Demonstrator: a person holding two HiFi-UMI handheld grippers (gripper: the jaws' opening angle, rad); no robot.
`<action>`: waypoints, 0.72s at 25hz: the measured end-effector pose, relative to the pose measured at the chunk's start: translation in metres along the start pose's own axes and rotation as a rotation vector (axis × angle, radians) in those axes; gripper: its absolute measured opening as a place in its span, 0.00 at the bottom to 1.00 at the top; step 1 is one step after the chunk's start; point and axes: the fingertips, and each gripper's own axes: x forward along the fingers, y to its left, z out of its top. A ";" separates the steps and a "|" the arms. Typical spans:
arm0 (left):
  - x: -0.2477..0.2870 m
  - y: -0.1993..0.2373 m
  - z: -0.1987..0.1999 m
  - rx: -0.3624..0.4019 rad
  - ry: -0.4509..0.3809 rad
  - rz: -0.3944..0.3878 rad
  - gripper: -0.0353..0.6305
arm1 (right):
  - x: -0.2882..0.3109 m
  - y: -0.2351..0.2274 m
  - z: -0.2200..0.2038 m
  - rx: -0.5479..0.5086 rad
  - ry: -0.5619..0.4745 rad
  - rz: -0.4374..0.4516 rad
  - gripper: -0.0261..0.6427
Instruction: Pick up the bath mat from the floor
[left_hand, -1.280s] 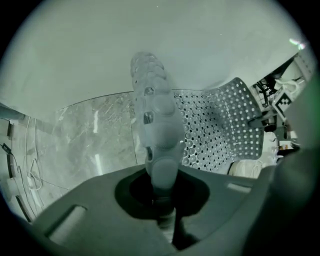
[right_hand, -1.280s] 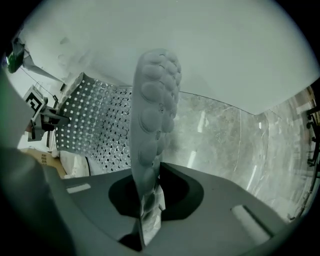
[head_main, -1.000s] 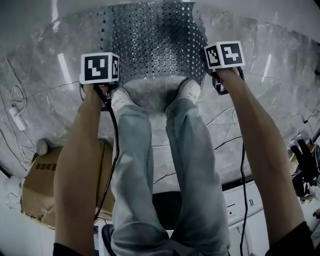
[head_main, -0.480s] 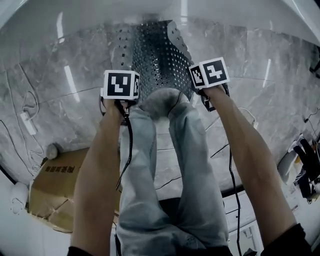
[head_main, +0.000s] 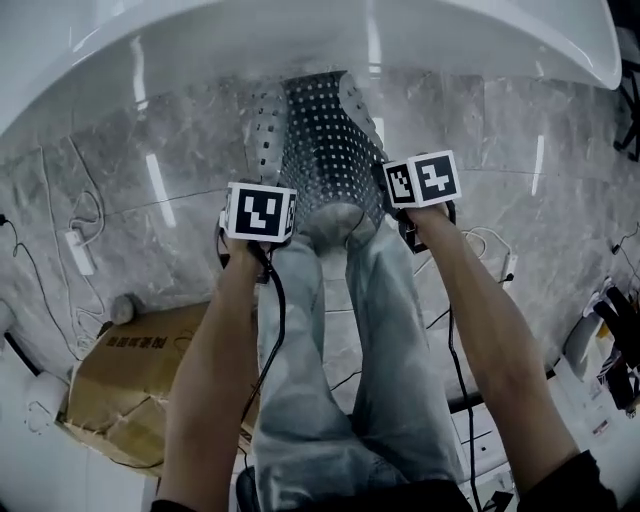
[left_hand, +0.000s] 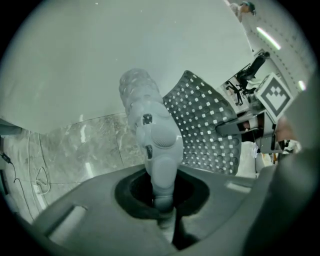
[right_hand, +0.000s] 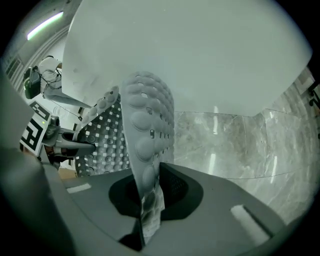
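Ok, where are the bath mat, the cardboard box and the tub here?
bath mat (head_main: 325, 135): head view, middle of the perforated sheet.
cardboard box (head_main: 120, 380): head view, its top face.
tub (head_main: 450, 35): head view, its white rim.

In the head view, the marker cubes cover the jaws of the left gripper (head_main: 248, 250) and the right gripper (head_main: 412, 224). The near edge of the bath mat (head_main: 325, 140) disappears behind the person's legs (head_main: 380, 330). A white curved fixture (head_main: 300, 40) is cut off by the top edge. The left forearm (head_main: 215, 370) hides part of a cardboard box (head_main: 120, 380), whose print is too small to read. Dark objects (head_main: 615, 345) at the right edge are cropped and cannot be identified. In each gripper view, the bunched mat fills the gap and covers the pad faces.
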 end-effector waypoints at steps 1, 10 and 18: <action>-0.008 -0.003 0.000 0.009 -0.006 0.002 0.08 | -0.008 0.004 0.000 0.006 -0.010 0.005 0.07; -0.092 -0.029 0.015 0.147 -0.117 0.015 0.08 | -0.090 0.036 0.008 0.049 -0.126 0.005 0.07; -0.186 -0.071 0.012 0.191 -0.163 0.003 0.08 | -0.189 0.071 0.004 0.100 -0.213 0.034 0.07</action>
